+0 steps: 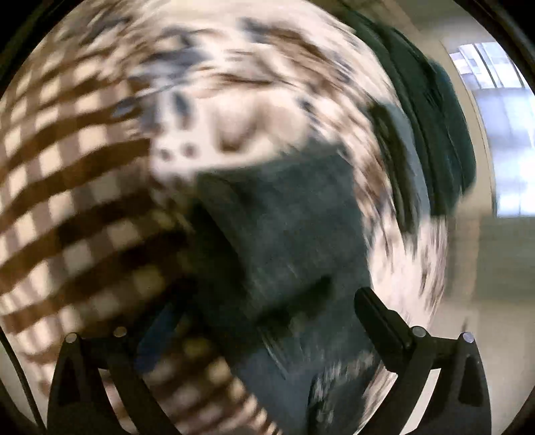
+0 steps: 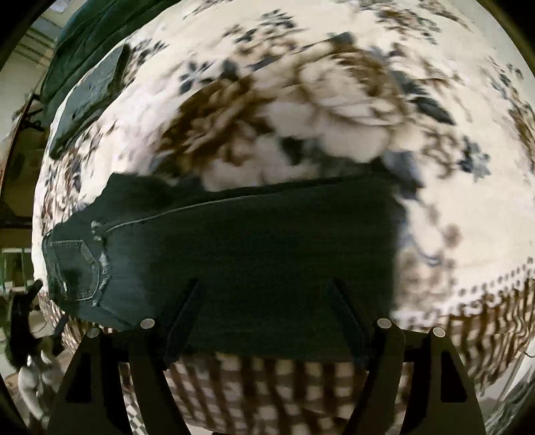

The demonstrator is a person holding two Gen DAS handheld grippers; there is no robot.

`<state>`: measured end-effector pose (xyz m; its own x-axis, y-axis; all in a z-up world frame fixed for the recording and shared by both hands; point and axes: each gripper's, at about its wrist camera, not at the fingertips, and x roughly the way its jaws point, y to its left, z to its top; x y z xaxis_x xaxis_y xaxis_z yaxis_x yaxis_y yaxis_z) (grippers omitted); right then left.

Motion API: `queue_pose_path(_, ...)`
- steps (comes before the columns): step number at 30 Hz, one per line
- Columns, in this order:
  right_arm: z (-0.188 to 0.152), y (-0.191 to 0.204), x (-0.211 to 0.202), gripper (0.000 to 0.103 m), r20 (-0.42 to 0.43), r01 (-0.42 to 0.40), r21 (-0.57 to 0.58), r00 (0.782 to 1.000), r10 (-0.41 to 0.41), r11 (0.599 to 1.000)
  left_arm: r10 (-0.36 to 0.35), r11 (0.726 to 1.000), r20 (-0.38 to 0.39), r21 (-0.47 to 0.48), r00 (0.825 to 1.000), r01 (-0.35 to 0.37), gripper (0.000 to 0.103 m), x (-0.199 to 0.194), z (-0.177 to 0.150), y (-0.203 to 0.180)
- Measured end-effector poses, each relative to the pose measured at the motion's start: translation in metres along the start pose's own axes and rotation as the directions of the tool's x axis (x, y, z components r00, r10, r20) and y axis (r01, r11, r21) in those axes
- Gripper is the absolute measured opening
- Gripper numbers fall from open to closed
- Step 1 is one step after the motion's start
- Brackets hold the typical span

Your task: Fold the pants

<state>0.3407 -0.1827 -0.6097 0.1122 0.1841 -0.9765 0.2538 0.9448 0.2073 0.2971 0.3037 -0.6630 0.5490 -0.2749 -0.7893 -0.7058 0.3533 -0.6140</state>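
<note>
Dark blue-green jeans (image 2: 254, 254) lie folded in a long band across a floral and checked cloth (image 2: 334, 100). Their back pocket (image 2: 75, 267) is at the left end in the right wrist view. My right gripper (image 2: 264, 287) is open, its fingers spread just above the near edge of the jeans. In the blurred left wrist view the jeans (image 1: 287, 227) rise from the bottom centre. My left gripper (image 1: 264, 301) is open with the denim lying between its fingers; the right finger (image 1: 378, 311) shows clearly, the left one is blurred.
The cloth has a brown checked border (image 1: 67, 200) toward the near edge. A second folded denim piece (image 2: 90, 97) and a dark green item (image 2: 83, 30) lie at the far left. My left gripper (image 2: 23, 321) shows at the right wrist view's left edge. A window (image 1: 495, 73) is at the right.
</note>
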Motion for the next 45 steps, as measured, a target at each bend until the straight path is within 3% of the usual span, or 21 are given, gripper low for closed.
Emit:
queue_pose_path(1, 0.001, 0.005, 0.005, 0.078, 0.0, -0.004, -0.001, 1.0, 0.004, 1.0, -0.04, 0.998, -0.002, -0.056, 0.999, 0.04, 0.102, 0.011, 0.009, 0.013)
queue_pose_path(4, 0.003, 0.027, 0.018, 0.078, -0.012, -0.004, -0.015, 1.0, 0.004, 1.0, -0.066, 0.992, -0.013, -0.107, 0.998, 0.065, 0.102, 0.03, 0.018, 0.022)
queue_pose_path(7, 0.005, 0.038, 0.032, 0.078, -0.025, -0.008, -0.024, 1.0, 0.007, 1.0, -0.059, 0.996, 0.018, -0.06, 0.998, 0.06, 0.096, 0.031, 0.022, 0.006)
queue_pose_path(8, 0.004, 0.043, 0.037, 0.078, -0.028, -0.011, -0.027, 1.0, 0.01, 1.0, -0.059, 0.998, 0.035, -0.028, 0.998, 0.06, 0.081, 0.027, 0.022, -0.003)
queue_pose_path(11, 0.004, 0.05, 0.042, 0.078, -0.034, -0.001, -0.043, 0.999, -0.001, 0.999, -0.023, 0.999, 0.036, 0.036, 0.999, 0.022, 0.08, 0.025, 0.023, -0.013)
queue_pose_path(14, 0.005, 0.054, 0.045, 0.078, -0.033, 0.0, -0.039, 0.999, -0.001, 0.999, -0.055, 0.998, 0.02, -0.017, 0.998, 0.055, 0.085, 0.043, 0.032, 0.002)
queue_pose_path(16, 0.006, 0.054, 0.046, 0.078, -0.04, -0.007, -0.031, 0.999, 0.006, 1.0, -0.054, 0.998, 0.049, 0.018, 0.997, 0.053, 0.07, 0.039, 0.032, 0.0)
queue_pose_path(18, 0.007, 0.055, 0.047, 0.078, -0.041, -0.009, -0.022, 0.999, 0.008, 1.0, -0.012, 0.994, 0.095, 0.112, 0.995, 0.001, 0.023, 0.022, 0.025, -0.02)
queue_pose_path(23, 0.006, 0.043, 0.04, 0.078, -0.029, -0.026, -0.02, 0.999, 0.025, 0.999, -0.066, 0.95, 0.189, 0.314, 0.98, 0.003, 0.021, -0.03, -0.007, -0.074)
queue_pose_path(26, 0.005, 0.033, 0.038, 0.078, -0.025, -0.041, -0.011, 0.999, 0.041, 0.999, -0.151, 0.888, 0.189, 0.457, 0.97, 0.049, 0.021, -0.057, -0.043, -0.124)
queue_pose_path(28, 0.005, 0.021, 0.035, 0.078, -0.024, -0.063, 0.006, 0.998, 0.063, 0.998, -0.205, 0.822, 0.152, 0.563, 0.967, 0.085, 0.021, -0.068, -0.082, -0.166)
queue_pose_path(29, 0.005, 0.012, 0.032, 0.078, -0.021, -0.081, 0.021, 0.996, 0.081, 0.997, -0.216, 0.802, 0.134, 0.59, 0.967, 0.097, 0.021, -0.071, -0.096, -0.176)
queue_pose_path(31, 0.005, -0.006, 0.027, 0.078, -0.016, -0.111, 0.05, 0.994, 0.112, 0.993, -0.242, 0.727, 0.054, 0.671, 0.969, 0.144, 0.021, -0.069, -0.15, -0.212)
queue_pose_path(34, 0.005, -0.043, 0.015, 0.078, -0.011, -0.158, 0.112, 0.987, 0.16, 0.981, -0.22, 0.653, -0.07, 0.731, 0.973, 0.2, 0.02, -0.048, -0.223, -0.239)
queue_pose_path(35, 0.004, -0.063, 0.01, 0.078, -0.009, -0.175, 0.142, 0.984, 0.178, 0.974, -0.183, 0.626, -0.137, 0.747, 0.974, 0.223, 0.02, -0.028, -0.261, -0.245)
queue_pose_path(37, 0.003, -0.092, 0.003, 0.078, -0.009, -0.192, 0.182, 0.98, 0.197, 0.964, -0.102, 0.584, -0.192, 0.783, 0.976, 0.215, 0.02, 0.006, -0.309, -0.247)
queue_pose_path(40, 0.003, -0.145, -0.007, 0.078, -0.015, -0.181, 0.232, 0.982, 0.19, 0.956, 0.093, 0.505, -0.242, 0.847, 0.966, 0.163, 0.02, 0.076, -0.378, -0.231)
queue_pose_path(41, 0.003, -0.163, -0.01, 0.078, -0.014, -0.178, 0.247, 0.982, 0.187, 0.952, 0.168, 0.451, -0.225, 0.883, 0.96, 0.128, 0.02, 0.099, -0.398, -0.22)
queue_pose_path(44, 0.009, -0.198, -0.017, 0.078, -0.002, -0.21, 0.267, 0.976, 0.218, 0.941, 0.235, 0.374, -0.185, 0.923, 0.954, 0.087, 0.022, 0.115, -0.41, -0.21)
queue_pose_path(45, 0.012, -0.204, -0.02, 0.078, 0.007, -0.233, 0.267, 0.971, 0.24, 0.935, 0.238, 0.334, -0.169, 0.939, 0.956, 0.083, 0.026, 0.11, -0.412, -0.215)
